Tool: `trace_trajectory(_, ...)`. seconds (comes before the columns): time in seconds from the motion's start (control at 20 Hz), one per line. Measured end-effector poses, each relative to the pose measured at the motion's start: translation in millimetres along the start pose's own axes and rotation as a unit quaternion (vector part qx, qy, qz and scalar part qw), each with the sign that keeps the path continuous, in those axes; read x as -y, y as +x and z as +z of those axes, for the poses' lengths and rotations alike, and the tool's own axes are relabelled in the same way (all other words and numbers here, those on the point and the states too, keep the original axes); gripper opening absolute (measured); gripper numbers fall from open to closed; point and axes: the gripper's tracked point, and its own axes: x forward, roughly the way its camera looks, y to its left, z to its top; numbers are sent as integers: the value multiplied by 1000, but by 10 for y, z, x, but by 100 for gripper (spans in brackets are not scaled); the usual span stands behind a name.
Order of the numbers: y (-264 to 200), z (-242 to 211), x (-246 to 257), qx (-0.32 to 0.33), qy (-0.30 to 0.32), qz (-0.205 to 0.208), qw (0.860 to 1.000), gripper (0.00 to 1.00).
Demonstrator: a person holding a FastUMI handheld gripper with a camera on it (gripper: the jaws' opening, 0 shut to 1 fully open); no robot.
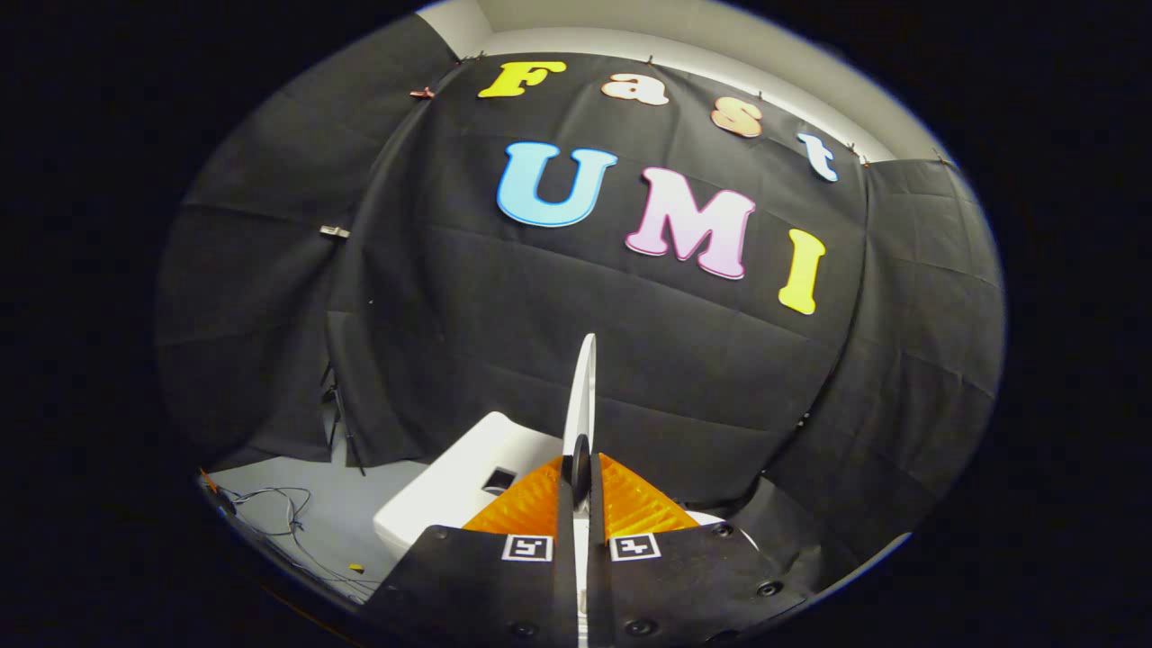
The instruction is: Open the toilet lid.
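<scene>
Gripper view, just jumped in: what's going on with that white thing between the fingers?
A person's handheld gripper is shut on the toilet lid, both fingers pinching its thin white edge. The lid stands roughly upright, seen edge-on, rising from between the fingers toward the black cloth wall. The white toilet tank sits just beyond and beside the fingers. Loose cables lie on the grey floor past the tank. The lid looks mostly raised; whether it rests against anything cannot be told.

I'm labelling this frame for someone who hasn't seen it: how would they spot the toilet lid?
Start at the white toilet tank below the black cloth wall. The toilet lid rises edge-on beside it, clamped between the gripper fingers. It is the only thin, upright white blade here.
</scene>
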Motion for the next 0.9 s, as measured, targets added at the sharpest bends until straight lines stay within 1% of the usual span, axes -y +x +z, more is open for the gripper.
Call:
trace_trajectory(0.2, -3, 4, 1, -5, -1, 5, 1000, 8)
trace_trajectory(0.35, -63, 9, 47, -5, -5, 4, 1000, 12)
trace_trajectory(0.4, -86, 49, 39, 3, -15, 6, 1000, 17)
trace_trajectory(0.5, -182, 104, 21, 15, -31, 14, 999, 40)
trace_trajectory(0.6, -302, 84, -59, 17, -22, 38, 999, 63)
trace_trajectory(0.75, -501, 164, 7, 22, -3, 49, 999, 98)
trace_trajectory(0.9, -731, 352, 196, 39, 14, 57, 998, 97)
